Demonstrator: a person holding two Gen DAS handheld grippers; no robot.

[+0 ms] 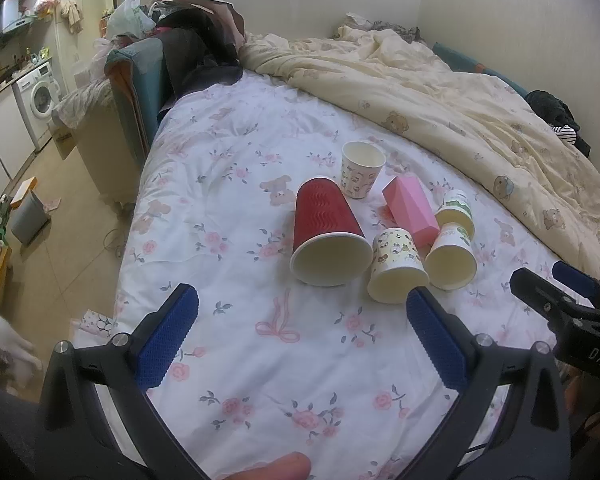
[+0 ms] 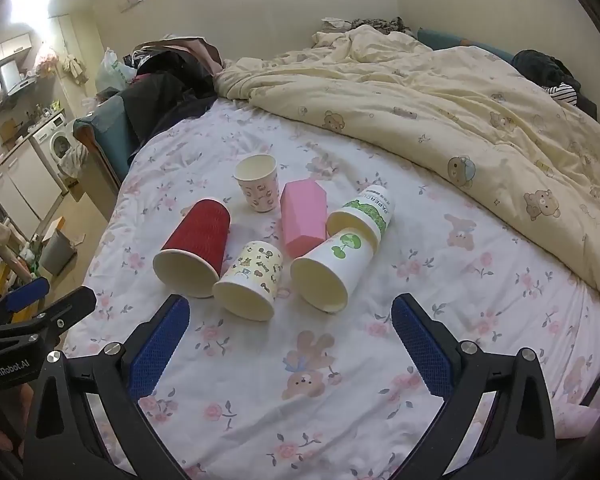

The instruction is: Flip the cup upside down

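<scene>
Near side of bed [image 2: 300,400]: bare sheet up to the cup cluster. Red cup [image 2: 192,252], cartoon cup [image 2: 252,284] and green-print cup [image 2: 332,268] lie touching, mouths forward. Pink box [image 2: 302,216] wedged behind; upright cup [image 2: 258,182] stands apart. Duvet [image 2: 460,112] blocks far right

My bed's floral sheet [image 2: 228,364] carries six cups: five tipped [image 2: 192,254], one upright [image 2: 258,184], beside a cream duvet [image 2: 440,92].

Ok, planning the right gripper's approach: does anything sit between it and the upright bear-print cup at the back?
Yes. The upright cup stands behind the others: from the right gripper, the cartoon cup lying on its side and the red cup sit in front of it.
</scene>
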